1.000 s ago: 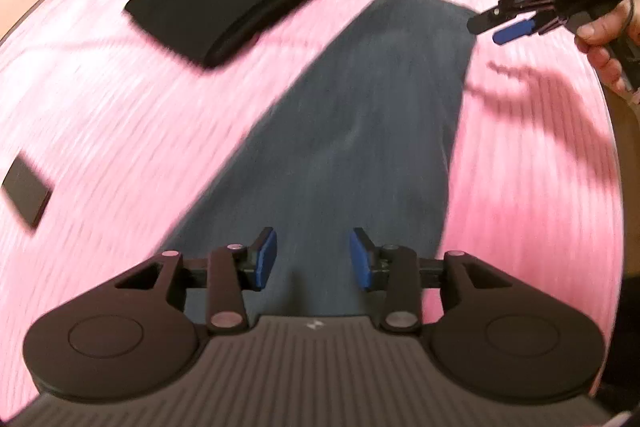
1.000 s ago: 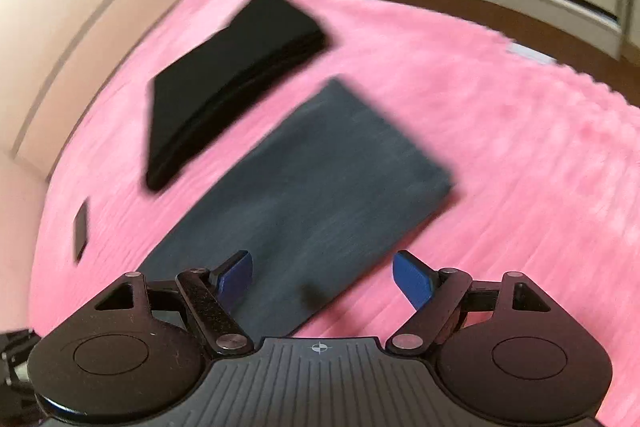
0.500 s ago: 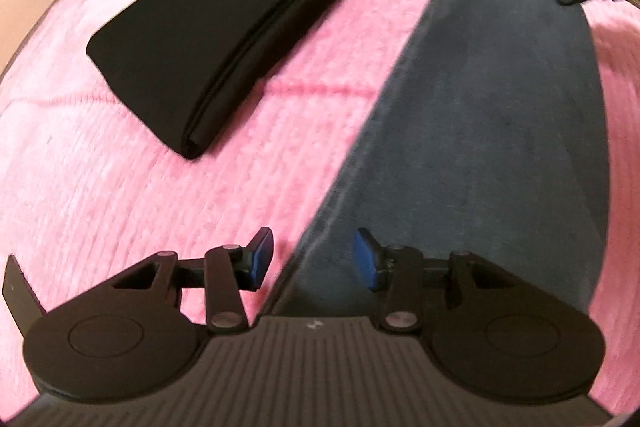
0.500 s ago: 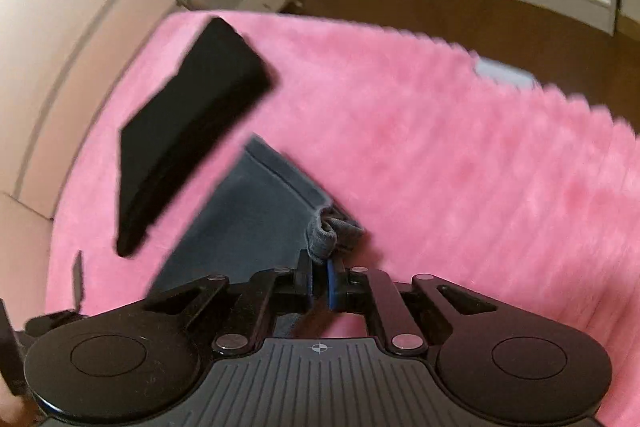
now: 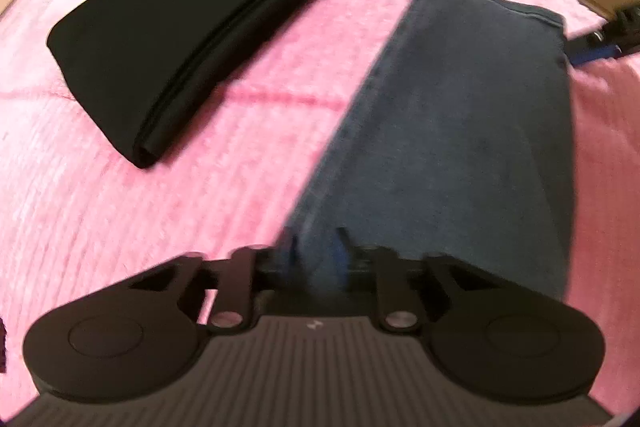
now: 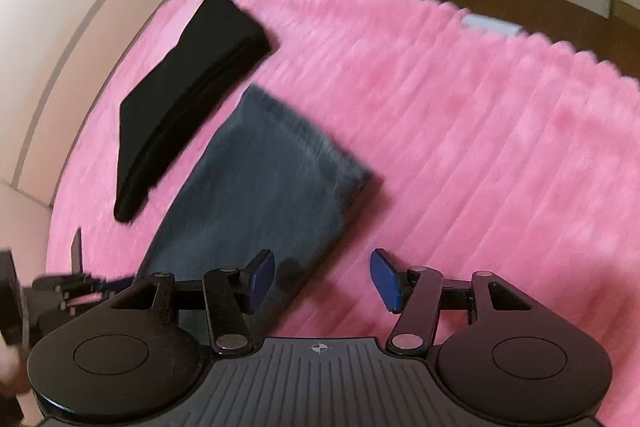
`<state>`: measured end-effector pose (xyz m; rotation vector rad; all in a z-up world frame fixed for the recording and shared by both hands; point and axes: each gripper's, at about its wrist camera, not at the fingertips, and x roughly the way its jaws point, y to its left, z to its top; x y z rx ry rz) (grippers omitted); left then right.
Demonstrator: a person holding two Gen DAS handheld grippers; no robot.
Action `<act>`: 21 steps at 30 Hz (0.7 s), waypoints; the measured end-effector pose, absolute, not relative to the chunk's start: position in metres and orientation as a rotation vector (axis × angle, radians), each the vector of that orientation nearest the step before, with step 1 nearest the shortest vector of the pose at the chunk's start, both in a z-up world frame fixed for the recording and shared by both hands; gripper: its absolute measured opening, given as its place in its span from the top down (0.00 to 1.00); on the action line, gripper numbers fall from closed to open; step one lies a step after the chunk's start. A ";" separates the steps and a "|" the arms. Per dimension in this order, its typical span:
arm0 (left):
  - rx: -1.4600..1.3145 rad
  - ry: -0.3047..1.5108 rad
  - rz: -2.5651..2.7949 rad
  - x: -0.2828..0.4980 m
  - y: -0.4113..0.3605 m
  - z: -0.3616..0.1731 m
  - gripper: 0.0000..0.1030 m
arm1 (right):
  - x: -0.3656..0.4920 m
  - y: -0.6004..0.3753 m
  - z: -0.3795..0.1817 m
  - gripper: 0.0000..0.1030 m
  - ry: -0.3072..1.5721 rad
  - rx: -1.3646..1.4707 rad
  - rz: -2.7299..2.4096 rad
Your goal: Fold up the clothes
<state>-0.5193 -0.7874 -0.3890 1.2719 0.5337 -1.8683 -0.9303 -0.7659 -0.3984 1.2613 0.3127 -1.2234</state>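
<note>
Since half a second ago, right gripper is letting go of the jeans' corner; its jaws are opening, nothing between them, pink blanket showing below. Left gripper is closing on the jeans' near edge, denim bunching between the blurred pads. Jeans are lying folded lengthwise on the blanket, just beside the folded black garment, not touching it.
</note>
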 end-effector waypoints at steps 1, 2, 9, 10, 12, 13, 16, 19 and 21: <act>1.264 0.540 -1.866 -0.519 -0.789 -0.390 0.87 | -0.926 -0.767 -0.399 0.45 0.320 1.245 -1.215; 1.257 0.543 -1.864 -0.518 -0.790 -0.391 0.87 | -0.924 -0.768 -0.400 0.45 0.314 1.240 -1.213; 1.177 0.564 -1.814 -0.502 -0.774 -0.366 0.87 | -0.941 -0.765 -0.410 0.45 0.095 1.336 -1.250; 1.166 0.573 -1.802 -0.497 -0.767 -0.361 0.87 | -0.943 -0.765 -0.412 0.45 0.059 1.341 -1.247; 1.152 0.593 -1.779 -0.487 -0.751 -0.351 0.87 | -0.946 -0.766 -0.416 0.45 -0.005 1.349 -1.239; 1.149 0.603 -1.766 -0.482 -0.742 -0.347 0.87 | -0.946 -0.768 -0.417 0.46 -0.025 1.352 -1.229; 1.151 0.654 -1.731 -0.473 -0.710 -0.340 0.87 | -0.947 -0.773 -0.416 0.91 -0.052 1.377 -1.227; 1.153 0.707 -1.709 -0.472 -0.678 -0.336 0.87 | -0.945 -0.775 -0.402 0.96 -0.035 1.364 -1.234; 1.151 0.733 -1.697 -0.476 -0.658 -0.333 0.87 | -0.934 -0.776 -0.378 0.96 0.035 1.285 -1.234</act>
